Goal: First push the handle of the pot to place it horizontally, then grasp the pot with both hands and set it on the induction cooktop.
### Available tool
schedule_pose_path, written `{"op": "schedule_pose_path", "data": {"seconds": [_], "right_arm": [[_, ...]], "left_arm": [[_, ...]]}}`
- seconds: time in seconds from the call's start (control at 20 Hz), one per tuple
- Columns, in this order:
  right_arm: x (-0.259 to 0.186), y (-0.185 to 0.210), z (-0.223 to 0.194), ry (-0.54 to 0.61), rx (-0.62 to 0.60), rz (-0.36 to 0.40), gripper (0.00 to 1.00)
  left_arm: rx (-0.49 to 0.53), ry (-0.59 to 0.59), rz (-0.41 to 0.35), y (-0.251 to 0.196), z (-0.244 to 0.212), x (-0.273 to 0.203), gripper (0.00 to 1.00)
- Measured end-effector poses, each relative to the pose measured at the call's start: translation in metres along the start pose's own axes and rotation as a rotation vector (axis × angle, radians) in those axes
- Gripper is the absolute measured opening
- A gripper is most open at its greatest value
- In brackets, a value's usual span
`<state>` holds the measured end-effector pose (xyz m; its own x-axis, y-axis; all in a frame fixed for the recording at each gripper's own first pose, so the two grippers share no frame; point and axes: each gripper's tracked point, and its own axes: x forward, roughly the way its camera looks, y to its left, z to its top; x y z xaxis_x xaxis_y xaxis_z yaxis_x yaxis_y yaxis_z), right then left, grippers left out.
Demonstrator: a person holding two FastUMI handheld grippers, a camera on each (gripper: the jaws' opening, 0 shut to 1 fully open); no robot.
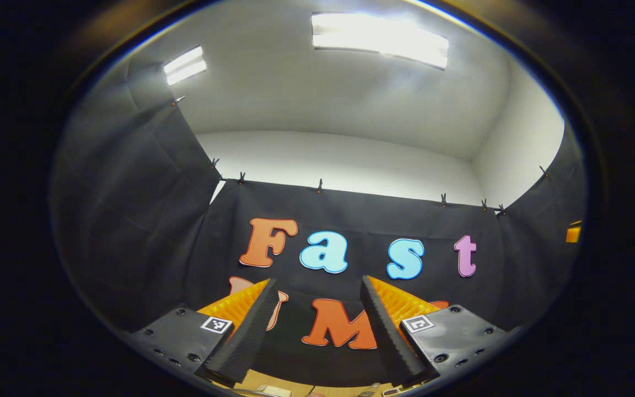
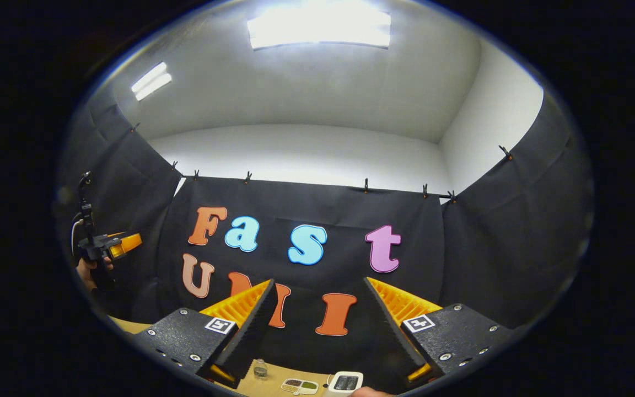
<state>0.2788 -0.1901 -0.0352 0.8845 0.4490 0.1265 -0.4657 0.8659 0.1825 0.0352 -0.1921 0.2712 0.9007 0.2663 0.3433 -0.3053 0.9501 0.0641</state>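
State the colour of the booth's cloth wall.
Black; the cloth wall shows best in the right gripper view.

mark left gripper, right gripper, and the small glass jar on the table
left gripper (image 1: 317,314): left gripper view, midway between its fingertips.
right gripper (image 2: 317,317): right gripper view, midway between its fingertips.
small glass jar (image 2: 261,369): right gripper view, middle of its body.
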Motion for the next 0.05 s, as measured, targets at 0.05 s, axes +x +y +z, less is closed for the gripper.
{"op": "schedule_pose_path", "data": {"seconds": [0.05], "right_arm": [[0.0005,0.0006,-0.0063,0.015,0.008,-0.005,0.95]], "left_arm": [[0.004,-0.002,0.003,0.0017,0.0021,0.0003,0.96]]}}
